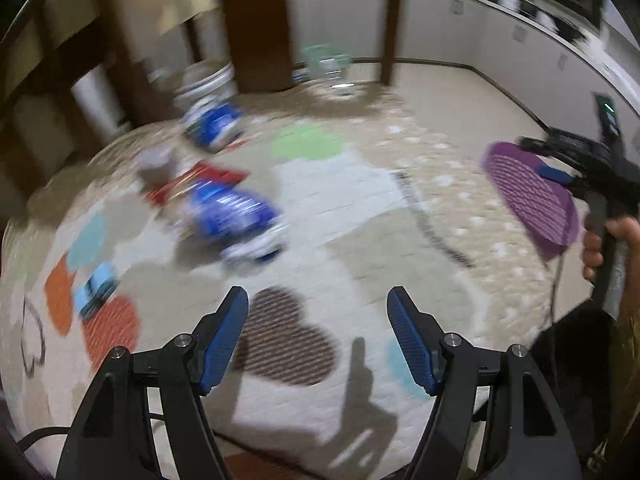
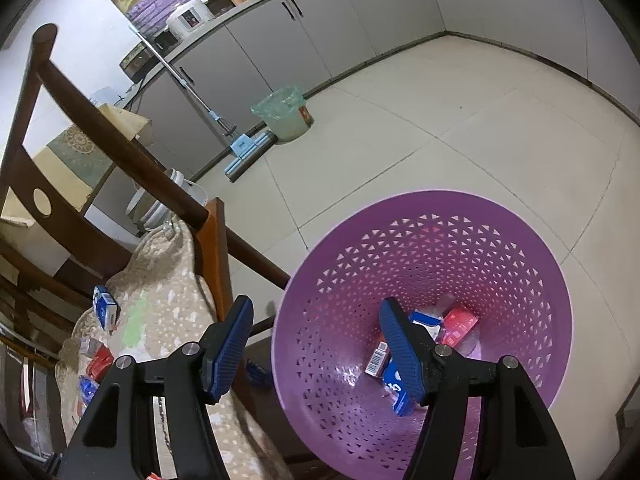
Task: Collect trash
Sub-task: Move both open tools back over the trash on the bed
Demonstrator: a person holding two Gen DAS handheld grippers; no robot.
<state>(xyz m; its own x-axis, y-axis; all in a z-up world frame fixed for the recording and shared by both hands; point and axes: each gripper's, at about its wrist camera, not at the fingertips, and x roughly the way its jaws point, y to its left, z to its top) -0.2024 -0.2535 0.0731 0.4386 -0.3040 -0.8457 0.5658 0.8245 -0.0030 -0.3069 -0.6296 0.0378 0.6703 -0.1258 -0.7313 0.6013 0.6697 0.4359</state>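
Two grippers, both empty, over scattered packets and one purple basket.
Left gripper point(image 1: 318, 334) and right gripper point(image 2: 316, 346) hold their fingers wide apart on nothing. Purple basket point(image 2: 460, 248) at lower right of the right wrist view holds about four small packets point(image 2: 460, 322); four more packets point(image 2: 106, 307) lie on the patterned blanket point(image 2: 172, 304) at lower left, though the left wrist view is too blurred to count.
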